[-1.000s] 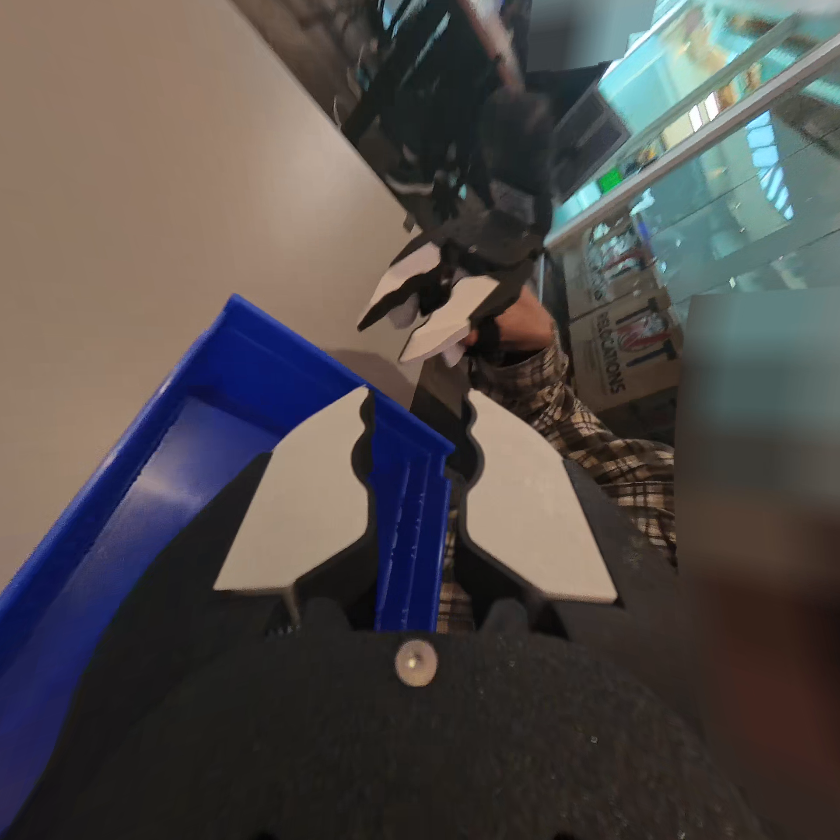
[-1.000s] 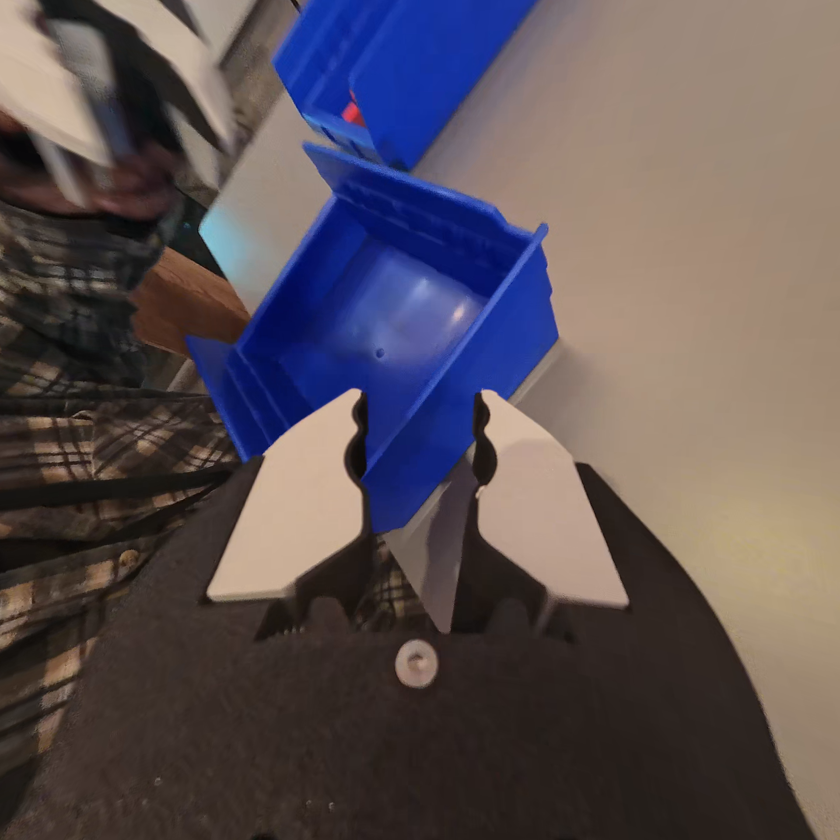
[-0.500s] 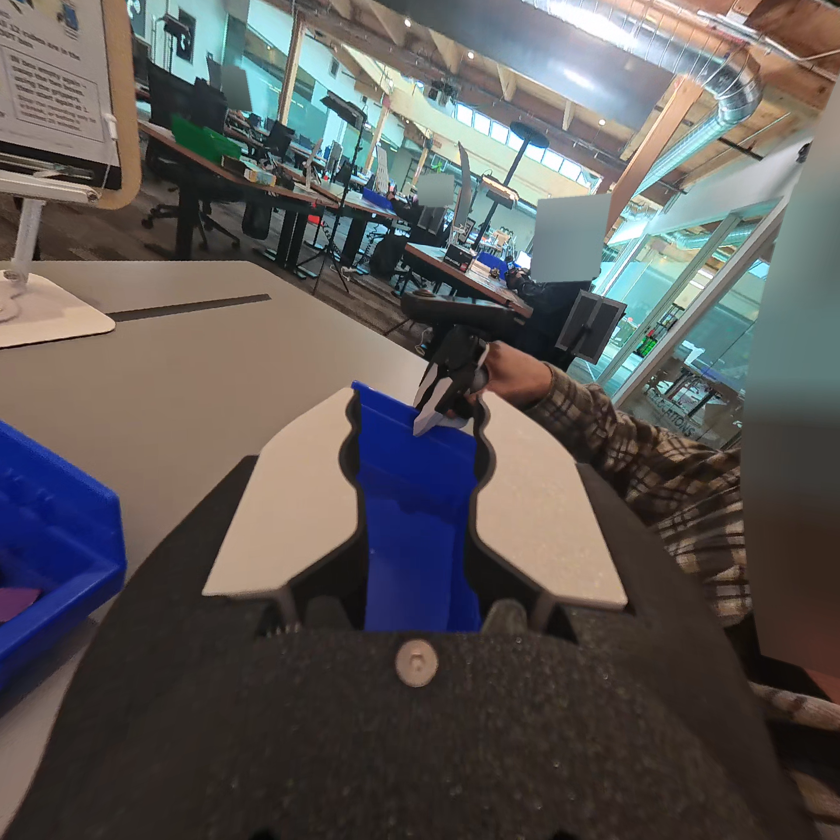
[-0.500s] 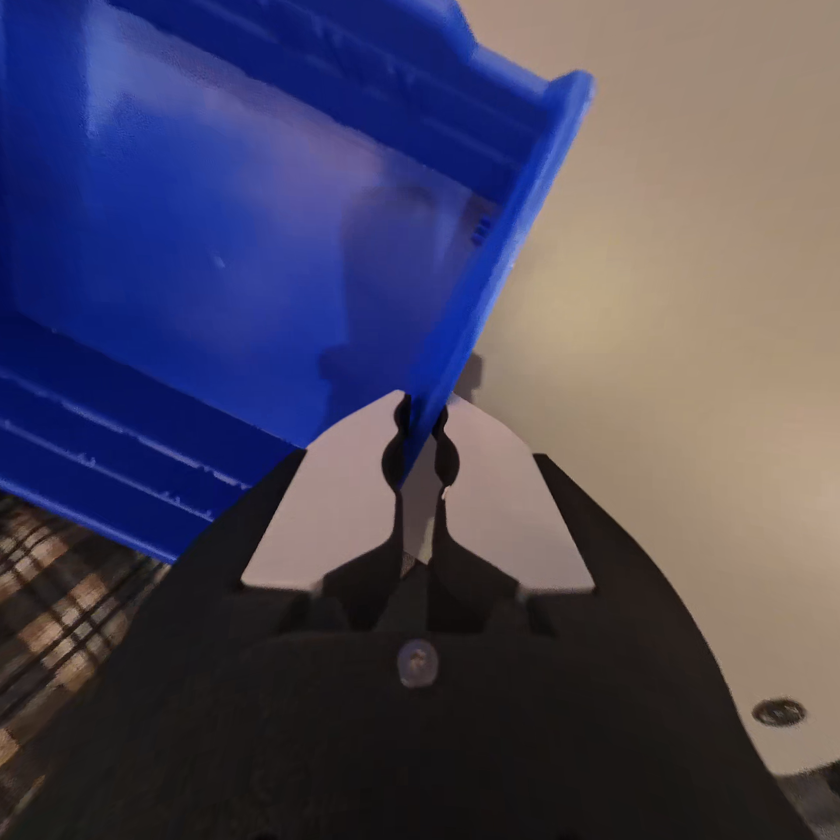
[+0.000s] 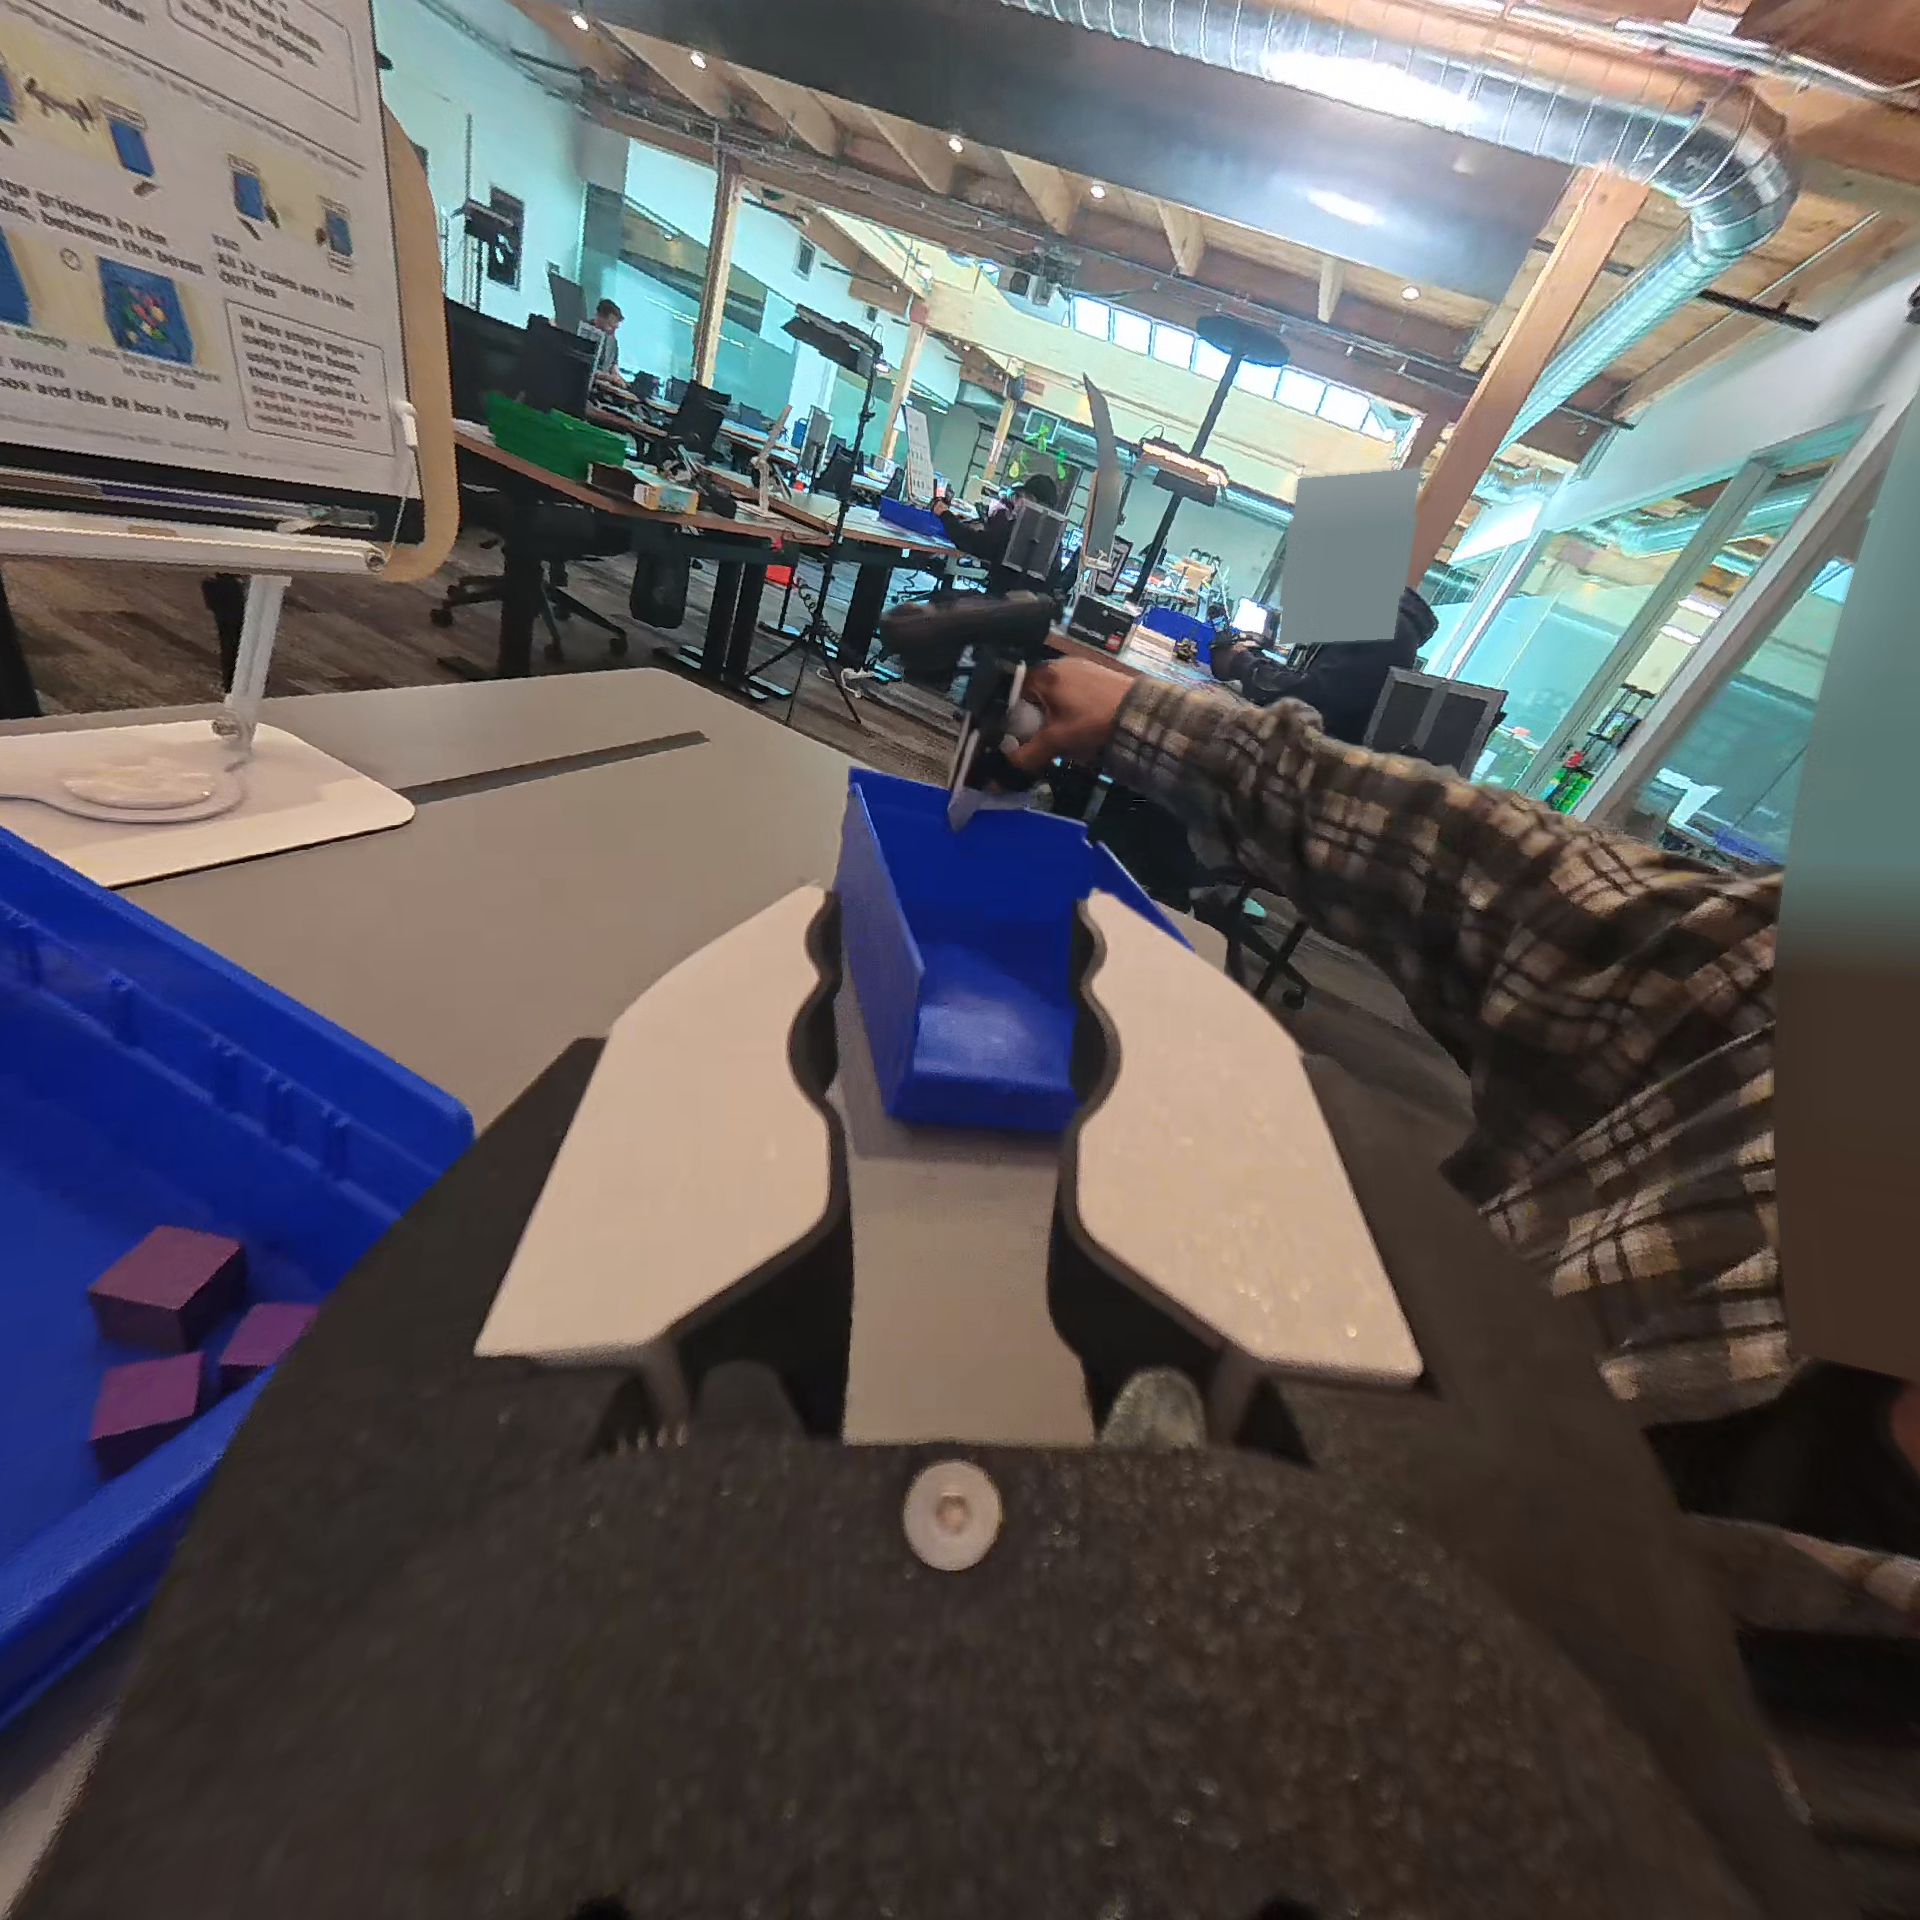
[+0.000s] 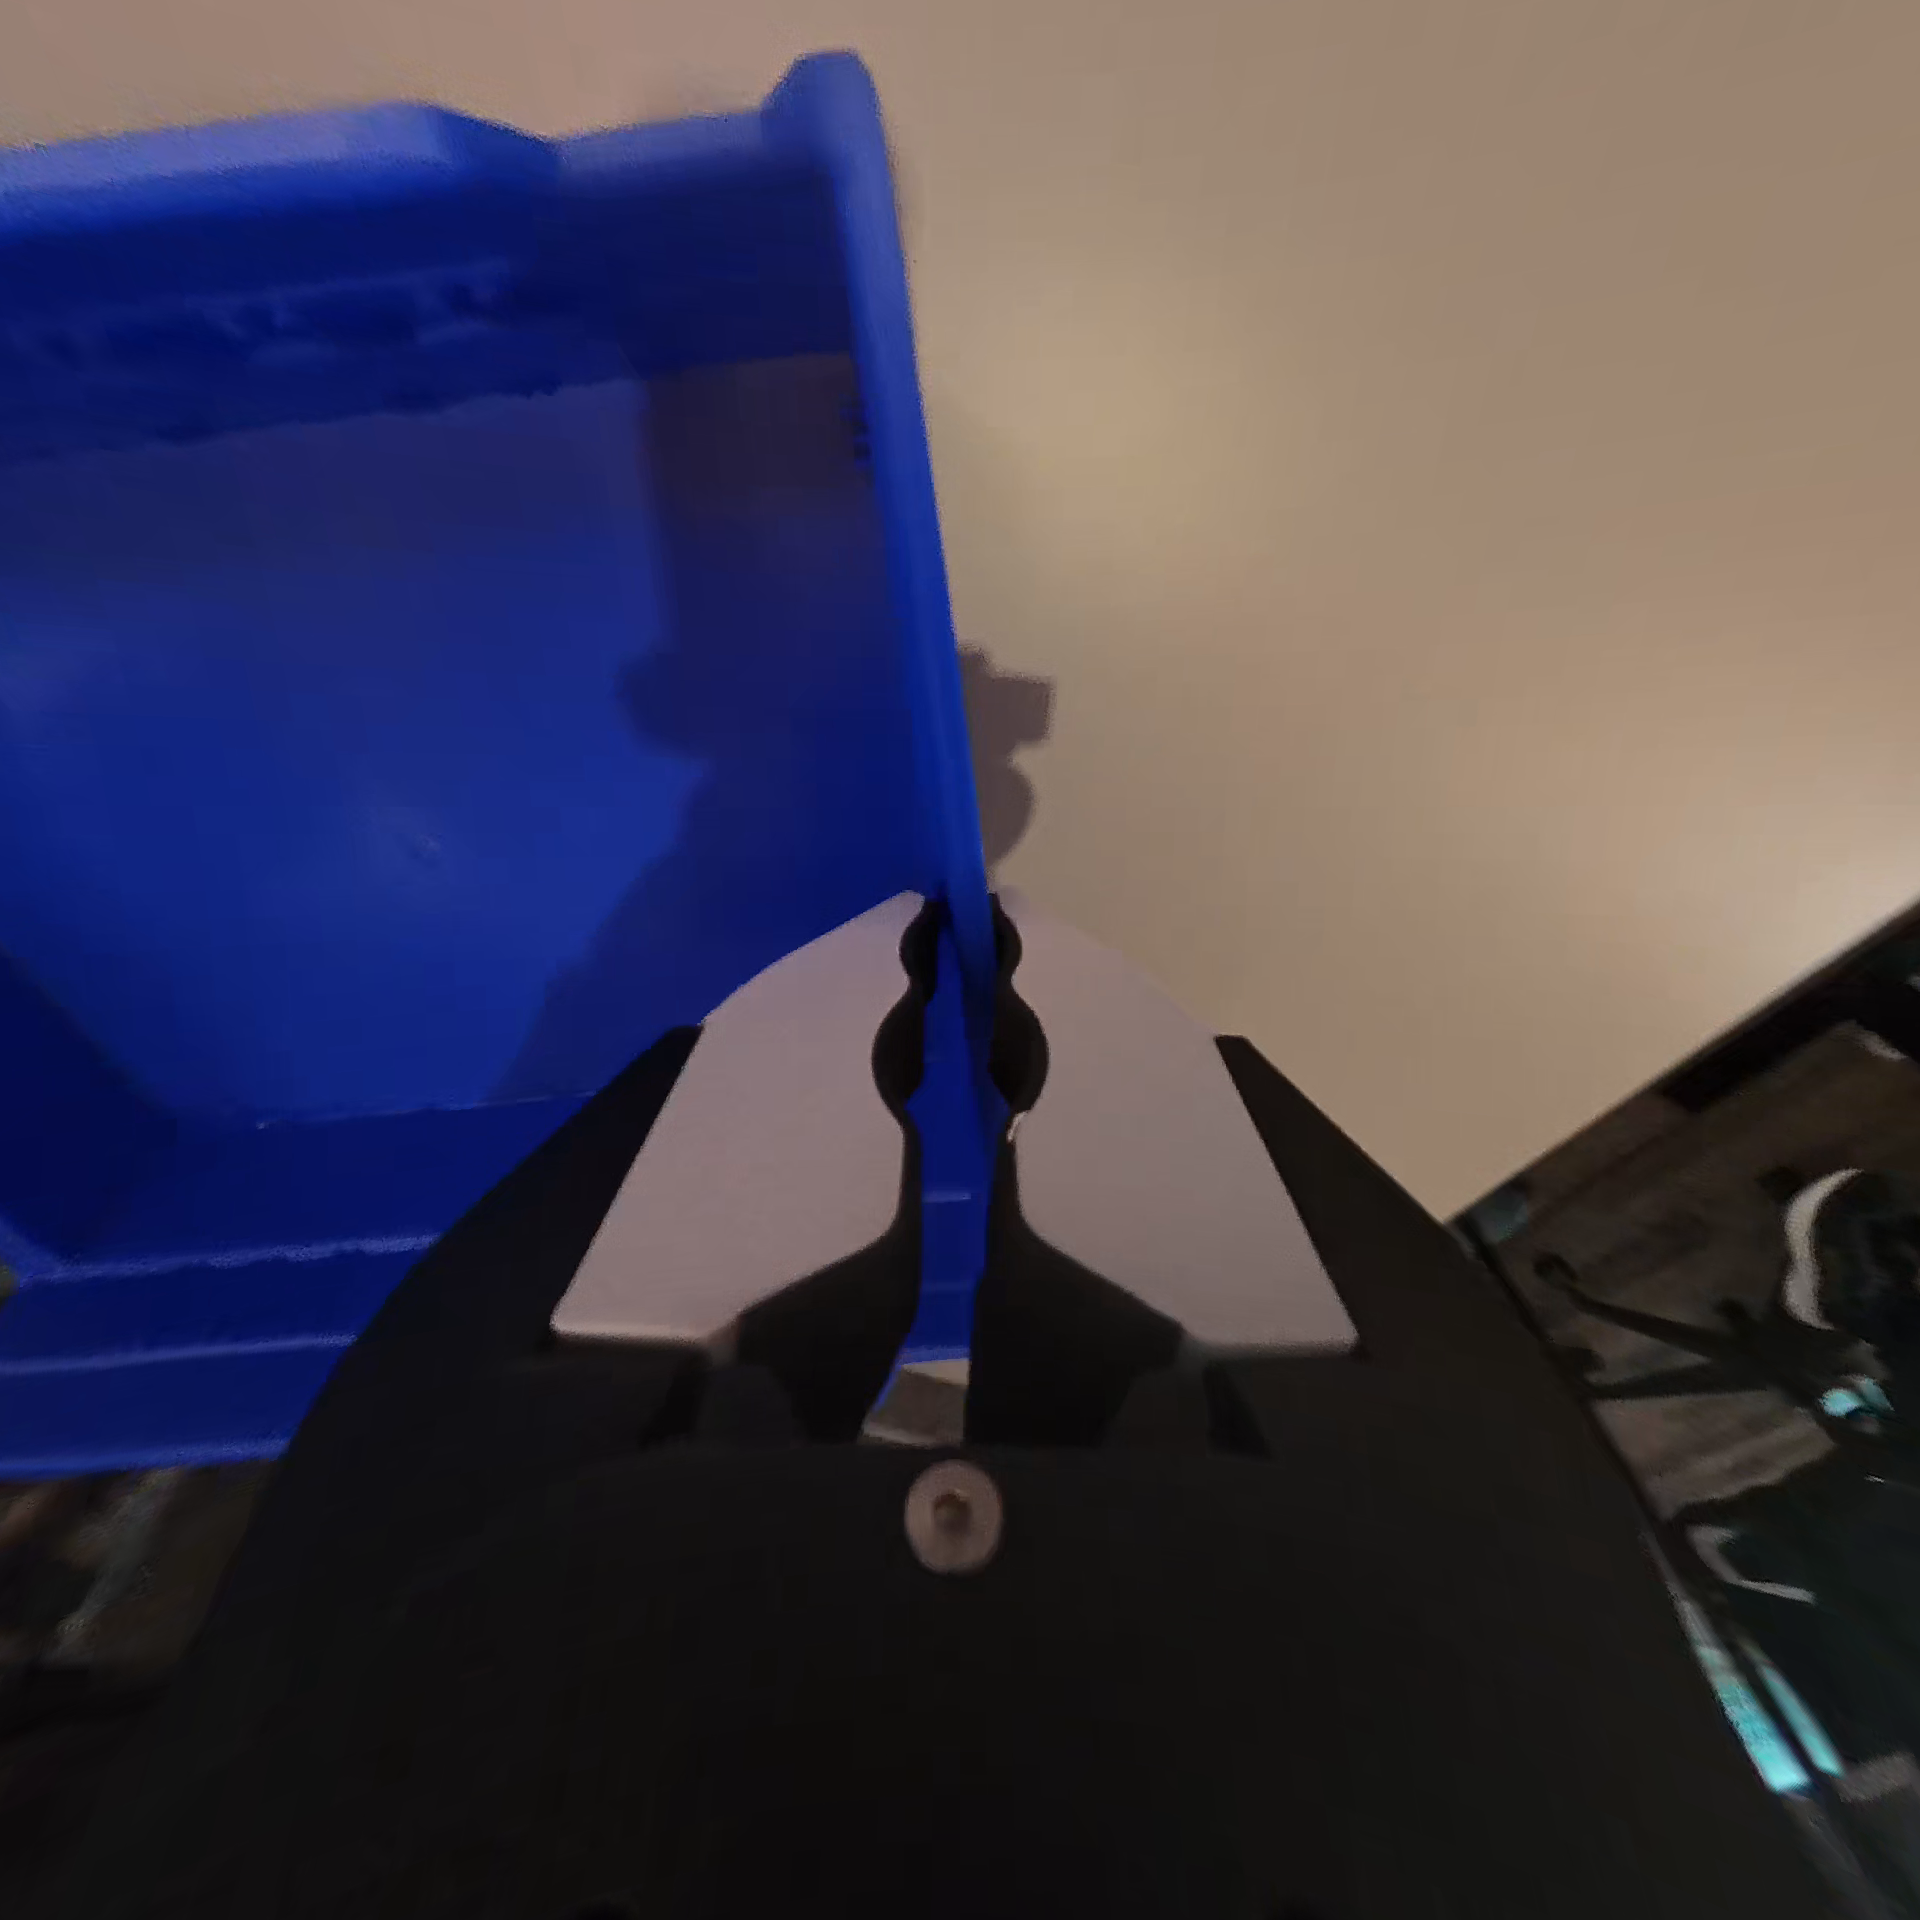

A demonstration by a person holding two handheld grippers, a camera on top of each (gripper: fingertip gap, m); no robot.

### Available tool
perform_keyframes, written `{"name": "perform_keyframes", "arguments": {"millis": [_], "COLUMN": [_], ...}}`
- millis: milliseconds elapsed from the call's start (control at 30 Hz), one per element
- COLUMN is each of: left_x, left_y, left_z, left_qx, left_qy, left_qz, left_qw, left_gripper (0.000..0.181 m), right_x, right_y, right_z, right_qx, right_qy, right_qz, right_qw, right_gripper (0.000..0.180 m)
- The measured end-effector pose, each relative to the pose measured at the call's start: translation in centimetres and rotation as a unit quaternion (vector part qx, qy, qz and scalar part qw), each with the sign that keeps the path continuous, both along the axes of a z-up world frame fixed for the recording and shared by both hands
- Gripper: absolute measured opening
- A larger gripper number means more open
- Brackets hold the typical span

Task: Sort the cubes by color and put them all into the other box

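Note:
An empty blue box [image 5: 977,1029] stands on the grey table [image 5: 520,883] straight ahead of my left gripper [image 5: 951,925]. The left gripper is open, with the box's near end showing in the gap between its fingers. My right gripper [image 6: 961,914] is shut on the side wall of this empty box [image 6: 364,727], whose inside is bare. In the left wrist view the right gripper [image 5: 982,800] pinches the box's far wall from above. A second blue box [image 5: 260,1049] at the left holds purple cubes [image 5: 166,1299]; the rest of its contents are out of view.
A white stand with an instruction sheet [image 5: 197,260] is at the back left of the table, on its flat base [image 5: 208,800]. A person's plaid sleeve [image 5: 1507,935] reaches in from the right. The table edge [image 6: 1558,1122] runs close at the right gripper's lower right.
The right gripper closed on the empty box's wall and still holds it. The left gripper swung up and drew back, so table now shows between its fingers.

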State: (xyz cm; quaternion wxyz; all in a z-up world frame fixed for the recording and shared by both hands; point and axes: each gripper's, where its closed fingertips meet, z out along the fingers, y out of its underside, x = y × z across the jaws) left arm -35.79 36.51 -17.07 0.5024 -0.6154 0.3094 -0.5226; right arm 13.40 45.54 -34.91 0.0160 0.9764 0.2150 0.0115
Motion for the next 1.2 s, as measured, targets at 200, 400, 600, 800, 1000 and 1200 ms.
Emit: {"name": "perform_keyframes", "arguments": {"millis": [200,400,600,800,1000,1200], "left_x": [0.8,0.4,0.3,0.6,0.6,1.4], "left_y": [0.4,1.0,1.2,0.3,0.4,1.8], "left_z": [-0.8,-1.8,-2.0,-1.8,-1.8,-3.5], "left_qx": [-0.007,-0.019,-0.036,-0.015,0.002,-0.009], "left_qy": [0.010,0.013,0.000,0.018,0.028,0.052], "left_qz": [-0.002,0.005,-0.008,-0.006,0.012,0.030], "left_qw": [1.000,1.000,0.999,1.000,1.000,0.998], "left_gripper": [0.042,0.042,0.042,0.042,0.042,0.042], "right_x": [7.2,6.6,5.5,5.2,8.0,14.0], "right_y": [7.3,0.5,-9.1,-11.8,-9.7,-7.5], "right_z": [3.9,9.3,4.6,-0.6,-1.9,-1.9], "right_qx": [0.141,0.176,0.091,0.030,-0.002,-0.002], "right_qy": [-0.122,-0.033,0.049,0.068,0.074,0.057], "right_qz": [0.019,-0.190,-0.302,-0.354,-0.359,-0.360], "right_qw": [0.982,0.965,0.948,0.932,0.930,0.931], "right_gripper": [0.051,0.066,0.077,0.036,0.007,0.005]}}
